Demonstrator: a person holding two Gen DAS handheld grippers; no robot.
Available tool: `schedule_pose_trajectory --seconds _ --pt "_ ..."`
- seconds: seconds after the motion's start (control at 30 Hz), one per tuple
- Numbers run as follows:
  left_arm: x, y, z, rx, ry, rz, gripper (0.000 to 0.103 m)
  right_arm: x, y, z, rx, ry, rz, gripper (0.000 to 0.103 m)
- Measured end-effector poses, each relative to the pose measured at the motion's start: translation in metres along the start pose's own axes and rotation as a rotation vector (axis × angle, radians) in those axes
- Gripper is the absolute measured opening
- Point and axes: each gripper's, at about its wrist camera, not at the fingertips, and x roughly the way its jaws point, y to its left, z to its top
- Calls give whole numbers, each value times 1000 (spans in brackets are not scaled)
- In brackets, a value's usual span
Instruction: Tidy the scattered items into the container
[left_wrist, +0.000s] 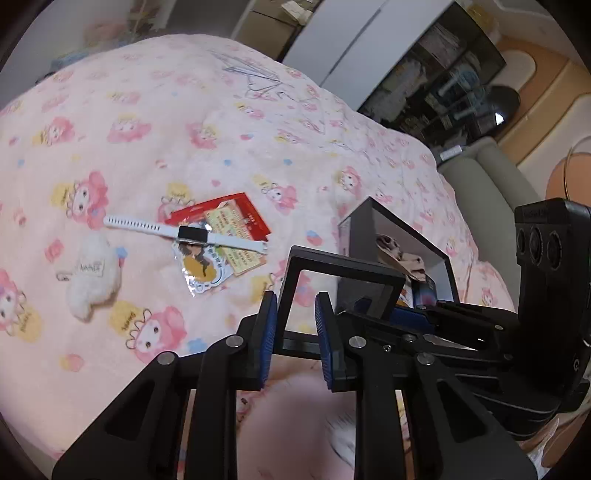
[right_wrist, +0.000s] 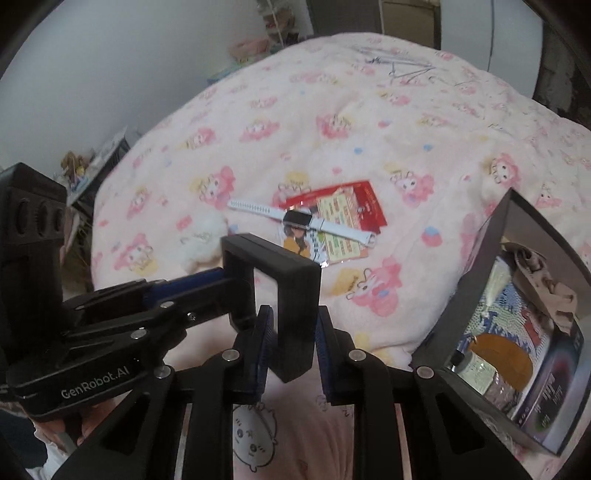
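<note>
The black square frame (left_wrist: 334, 291) hangs in the air between my two grippers, above the pink blanket (left_wrist: 147, 122) of the bed. My left gripper (left_wrist: 295, 332) has its fingers (left_wrist: 269, 325) closed on the frame's near side, as far as I can see. My right gripper (right_wrist: 291, 343) clamps the opposite side, its fingers (right_wrist: 263, 339) pressed against the thick black edge. So both hands grip the same thing at once.

The container (right_wrist: 517, 325), a dark open box, stands on the bed to my right. It is just beside the right gripper and farther from the left one. It already holds a crumpled beige cloth (right_wrist: 543, 284) and some packets. I judge that the frame must travel rightward and down into that opening, and the right hand is better placed to carry it, once the left lets go.

Ahead of both grippers, farther out on the bed, lie the white watch (left_wrist: 184, 232), stretched left to right across a red packet (left_wrist: 225, 218), a character card (left_wrist: 201, 267), and a white plush toy (left_wrist: 90, 280). These are not yet tidied.
</note>
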Motion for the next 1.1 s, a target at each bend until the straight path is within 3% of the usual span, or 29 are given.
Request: schedule_pose_trajectory --seconds 0.2,0.3,0.4,0.47,0.73,0.87,1.1 --pt "-39 -18 16 72 -20 -31 20 -29 9 9 31 -21 43 19" --pt "-47 -28 27 64 0 -114 15 -60 7 25 38 -81 137 19" --pt "-57 -49 35 121 -66 -23 10 -70 14 45 3 -62 126 18" --pt "-53 -51 44 100 -66 -36 9 -73 16 55 -33 -52 93 18" --pt "-4 -64 81 25 -19 -97 7 -53 -28 74 -40 22 136 17" --pt "29 -109 79 83 4 -101 8 -66 -76 58 27 -9 196 17" --pt "135 -198 44 143 149 -133 8 -66 -188 3 156 14 210 17"
